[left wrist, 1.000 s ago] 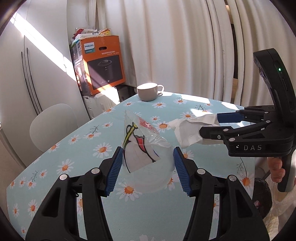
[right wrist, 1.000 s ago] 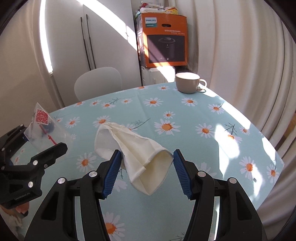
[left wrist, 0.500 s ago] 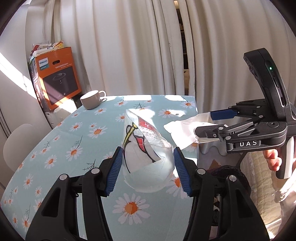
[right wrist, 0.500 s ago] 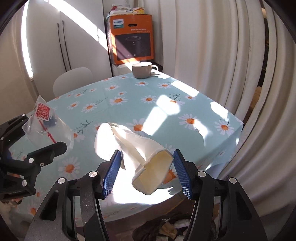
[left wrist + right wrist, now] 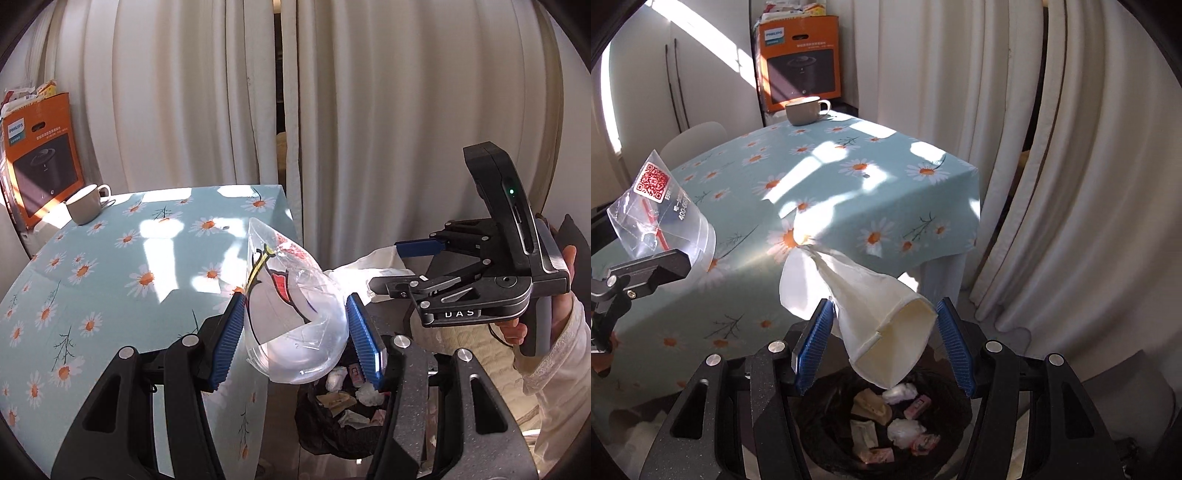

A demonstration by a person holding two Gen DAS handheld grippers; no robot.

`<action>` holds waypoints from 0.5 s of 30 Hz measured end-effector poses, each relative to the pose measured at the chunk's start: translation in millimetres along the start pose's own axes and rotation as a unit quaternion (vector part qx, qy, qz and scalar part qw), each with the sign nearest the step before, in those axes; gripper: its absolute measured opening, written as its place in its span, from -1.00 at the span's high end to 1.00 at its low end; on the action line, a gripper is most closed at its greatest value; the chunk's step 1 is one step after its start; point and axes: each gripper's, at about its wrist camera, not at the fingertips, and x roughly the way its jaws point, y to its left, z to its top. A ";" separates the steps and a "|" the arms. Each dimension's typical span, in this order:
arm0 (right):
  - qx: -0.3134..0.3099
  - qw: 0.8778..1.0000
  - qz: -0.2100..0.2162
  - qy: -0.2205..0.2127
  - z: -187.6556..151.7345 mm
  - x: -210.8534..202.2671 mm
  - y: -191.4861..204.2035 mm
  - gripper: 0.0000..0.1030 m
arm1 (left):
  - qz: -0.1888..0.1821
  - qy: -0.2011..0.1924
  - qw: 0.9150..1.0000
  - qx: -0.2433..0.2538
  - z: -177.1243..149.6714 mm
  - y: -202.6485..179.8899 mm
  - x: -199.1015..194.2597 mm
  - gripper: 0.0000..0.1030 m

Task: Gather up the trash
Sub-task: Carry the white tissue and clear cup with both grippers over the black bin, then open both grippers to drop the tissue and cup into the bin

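My left gripper [image 5: 295, 332] is shut on a clear plastic bag [image 5: 291, 306] with red and yellow print, held past the table's edge above the bin. The bag also shows in the right wrist view [image 5: 661, 218]. My right gripper [image 5: 882, 336] is shut on a crumpled white paper bag [image 5: 879, 314], held right over a black-lined trash bin [image 5: 886, 428] that holds several scraps. The bin shows in the left wrist view [image 5: 340, 417] below both grippers. The right gripper [image 5: 384, 269] and its paper bag [image 5: 365, 269] sit just right of my left fingers.
A table with a daisy-print cloth [image 5: 820, 177] stands left of the bin, with a white cup [image 5: 805, 110] at its far corner. An orange Philips box [image 5: 801, 62] stands behind it. White curtains [image 5: 1052, 166] hang on the right. A white chair [image 5: 694, 140] is behind the table.
Both grippers have swung right, off the table, carrying the plastic bag and the paper bag. The trash bin has come into view beneath them.
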 end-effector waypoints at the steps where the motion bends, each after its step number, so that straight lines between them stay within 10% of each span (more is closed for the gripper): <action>1: 0.000 1.000 -0.002 0.007 -6.6 3.1 -3.4 -0.07 | -0.003 0.003 1.000 0.007 -1.4 -6.2 5.0 -0.10; 15: 0.030 0.995 0.003 0.098 -110.9 59.3 -39.4 -0.06 | -0.051 0.092 0.992 0.073 -26.6 -66.2 66.5 -0.11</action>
